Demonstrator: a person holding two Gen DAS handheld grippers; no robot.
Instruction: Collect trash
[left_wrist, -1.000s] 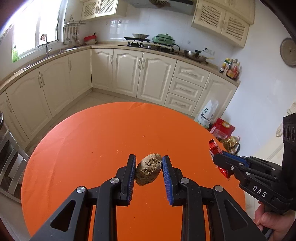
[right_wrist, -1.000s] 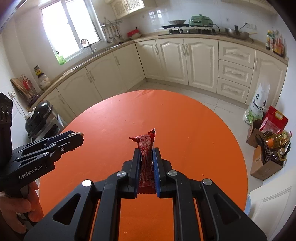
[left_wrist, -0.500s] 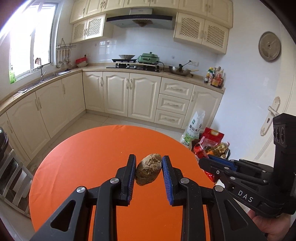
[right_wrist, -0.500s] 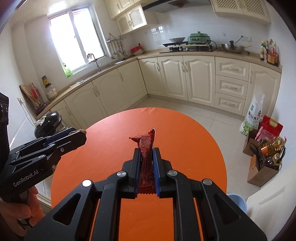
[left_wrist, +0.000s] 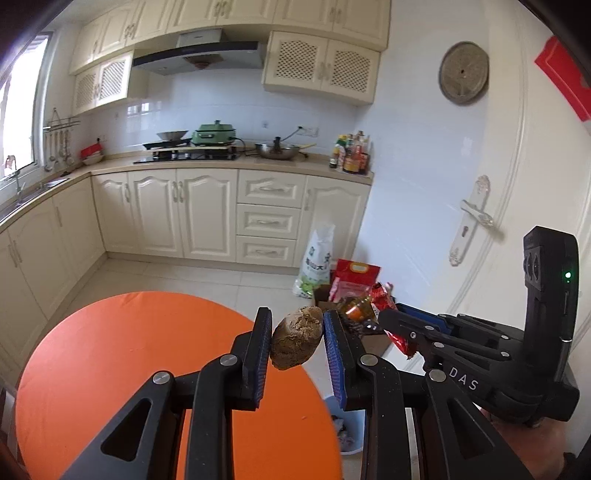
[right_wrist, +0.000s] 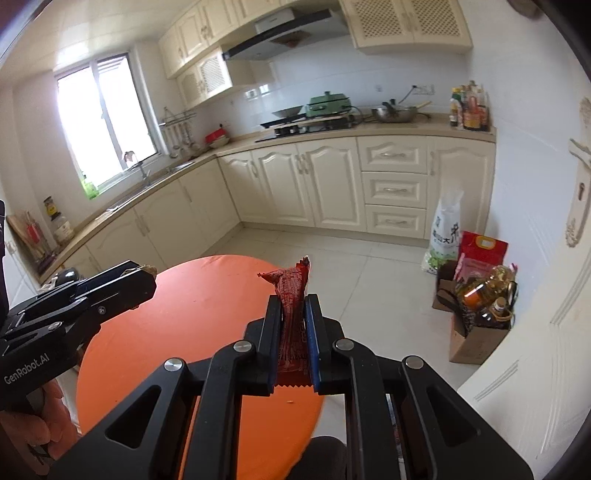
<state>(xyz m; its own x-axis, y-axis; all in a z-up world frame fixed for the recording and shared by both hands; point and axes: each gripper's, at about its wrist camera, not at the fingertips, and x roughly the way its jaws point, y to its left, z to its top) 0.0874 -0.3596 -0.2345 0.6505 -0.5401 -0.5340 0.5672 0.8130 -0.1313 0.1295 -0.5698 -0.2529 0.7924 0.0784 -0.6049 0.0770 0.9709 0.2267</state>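
Observation:
My left gripper (left_wrist: 297, 334) is shut on a brown crumpled lump of trash (left_wrist: 295, 338), held in the air over the right edge of the round orange table (left_wrist: 122, 354). My right gripper (right_wrist: 293, 317) is shut on a red snack wrapper (right_wrist: 291, 295) that sticks up between its blue pads. In the left wrist view the right gripper (left_wrist: 397, 325) comes in from the right with the red wrapper (left_wrist: 384, 297) in it. A light blue trash bin (left_wrist: 349, 430) stands on the floor just below the table's right edge, partly hidden behind my left gripper's fingers.
Cream kitchen cabinets (right_wrist: 328, 184) run along the back wall and the left. A white rice bag (right_wrist: 445, 232), a red bag (right_wrist: 478, 254) and a cardboard box with oil bottles (right_wrist: 480, 306) stand by the white door (left_wrist: 476, 221) on the right. White floor tiles (right_wrist: 332, 258) lie beyond the table.
Both grippers have risen and swung right, keeping hold of their trash. The table now fills less of each view, and the floor, the door and the blue bin have come into sight.

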